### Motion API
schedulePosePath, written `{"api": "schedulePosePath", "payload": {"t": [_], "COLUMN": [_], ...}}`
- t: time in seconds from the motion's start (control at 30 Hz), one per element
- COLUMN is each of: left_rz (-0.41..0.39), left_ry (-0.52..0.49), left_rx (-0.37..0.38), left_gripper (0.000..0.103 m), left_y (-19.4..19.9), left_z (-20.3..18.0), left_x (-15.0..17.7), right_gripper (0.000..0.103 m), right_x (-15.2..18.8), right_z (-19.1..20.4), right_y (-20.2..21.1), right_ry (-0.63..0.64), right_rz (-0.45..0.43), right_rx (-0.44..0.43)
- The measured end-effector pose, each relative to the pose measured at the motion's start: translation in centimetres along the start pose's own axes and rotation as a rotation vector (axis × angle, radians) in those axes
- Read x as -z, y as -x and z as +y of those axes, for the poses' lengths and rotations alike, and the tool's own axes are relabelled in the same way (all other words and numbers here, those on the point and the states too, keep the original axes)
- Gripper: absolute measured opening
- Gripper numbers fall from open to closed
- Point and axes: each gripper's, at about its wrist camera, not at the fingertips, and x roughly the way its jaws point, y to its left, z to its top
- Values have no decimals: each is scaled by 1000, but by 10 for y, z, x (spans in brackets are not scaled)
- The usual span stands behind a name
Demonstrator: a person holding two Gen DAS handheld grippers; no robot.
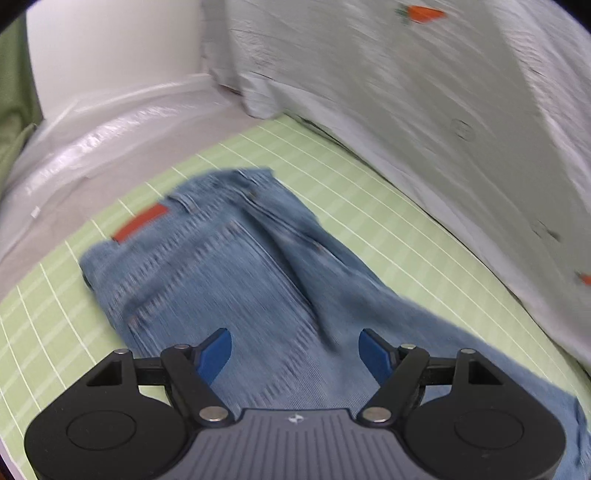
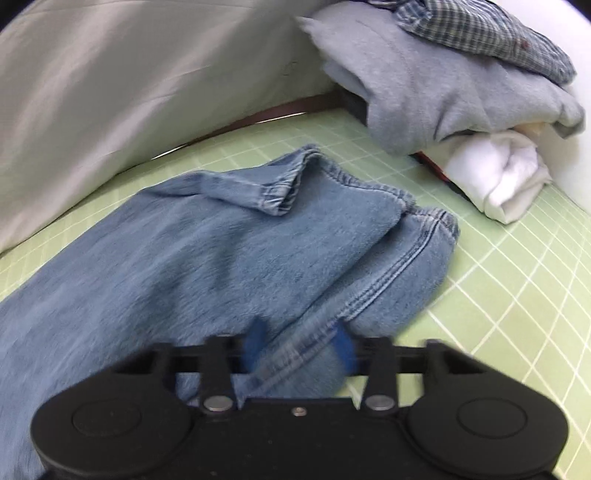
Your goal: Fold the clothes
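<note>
A pair of light blue jeans (image 1: 236, 266) lies on the green grid mat (image 1: 388, 206). In the left wrist view the waistband with its red patch (image 1: 142, 221) points away. My left gripper (image 1: 295, 350) is open just above the thigh part, holding nothing. In the right wrist view the jeans' leg ends (image 2: 258, 236) lie with the hems (image 2: 417, 218) furthest away. My right gripper (image 2: 299, 350) has its blue fingers (image 2: 255, 343) around a fold of the leg seam; the fingers are blurred.
A white cloth with carrot prints (image 1: 424, 92) hangs along the mat's far edge. A clear plastic sheet (image 1: 96, 147) lies at the left. A pile with a grey sweatshirt (image 2: 424, 92), a checked shirt (image 2: 480, 33) and a rolled white garment (image 2: 495, 177) sits at the right.
</note>
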Motion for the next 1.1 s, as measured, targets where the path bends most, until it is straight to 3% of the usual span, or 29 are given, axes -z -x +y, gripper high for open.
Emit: {"api": "schedulePosePath", "payload": {"t": [0.2, 0.3, 0.43, 0.47, 0.5, 0.53, 0.57, 0.63, 0.7, 0.8, 0.87, 0.93, 1.03, 1.1], "left_rz": [39, 55, 136, 160, 181, 201, 220, 245, 255, 263, 258, 247, 252, 264], "left_ry": [-97, -160, -177, -173, -168, -163, -157, -152, -165, -201, -219, -250, -302, -320], "left_rx": [97, 90, 49, 38, 29, 23, 22, 28, 36, 39, 30, 17, 0, -4], "left_gripper": [78, 79, 80, 80, 80, 80, 80, 80, 80, 80, 81, 81, 81, 81], "left_y": [30, 38, 31, 27, 23, 18, 14, 6, -3, -14, -15, -13, -13, -14], "left_z": [-24, -18, -15, -15, -17, -18, -20, -28, -41, -62, -74, -82, -91, -93], "left_x": [46, 67, 90, 94, 98, 101, 103, 106, 105, 96, 91, 91, 95, 98], "right_gripper": [10, 9, 10, 14, 26, 46, 53, 78, 86, 86, 80, 11, 8, 8], "right_x": [17, 35, 52, 51, 50, 47, 45, 40, 34, 25, 19, 11, -3, -9], "right_z": [-4, -24, -46, -51, -56, -63, -71, -86, -103, -125, -137, -140, -139, -141], "right_y": [20, 37, 54, 55, 55, 55, 55, 56, 51, 33, 22, 19, 22, 20], "right_ry": [45, 26, 13, 9, -4, -30, -57, -113, -154, -208, -253, -253, -184, -167], "right_rz": [21, 28, 44, 53, 60, 58, 46, 23, 5, 14, 27, 11, -35, -40], "right_rx": [-48, -65, -99, -114, -122, -111, -88, -43, 6, 82, 97, 73, 35, 55]}}
